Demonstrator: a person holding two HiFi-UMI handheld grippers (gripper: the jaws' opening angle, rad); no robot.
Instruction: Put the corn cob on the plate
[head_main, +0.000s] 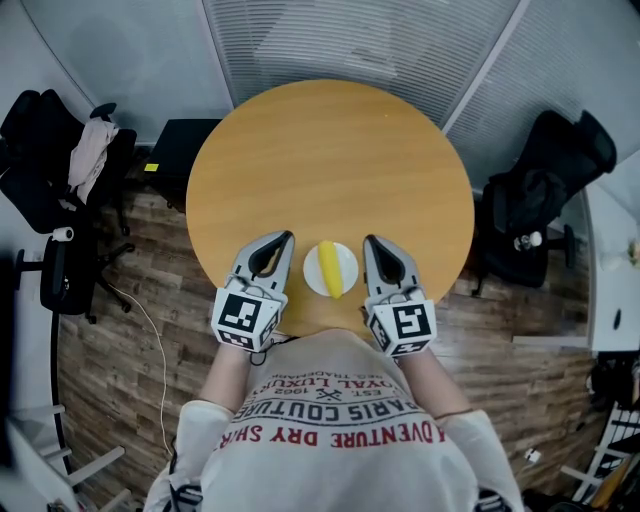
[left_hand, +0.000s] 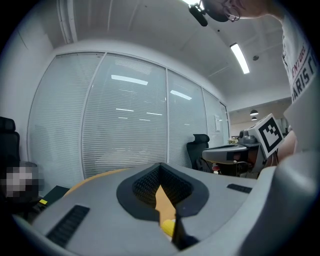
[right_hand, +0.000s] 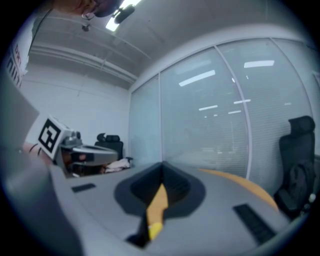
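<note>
A yellow corn cob lies on a small white plate near the front edge of the round wooden table. My left gripper hovers just left of the plate and my right gripper just right of it. Both point away from me, shut and empty. In the left gripper view the jaws meet at the tip, and a bit of the corn cob shows through the slit below. The right gripper view shows its jaws the same way, with the corn cob low in the slit.
A black office chair with a cloth on it stands on the floor at the left, and another black chair at the right. A black box sits by the table's left edge. Glass walls with blinds run behind the table.
</note>
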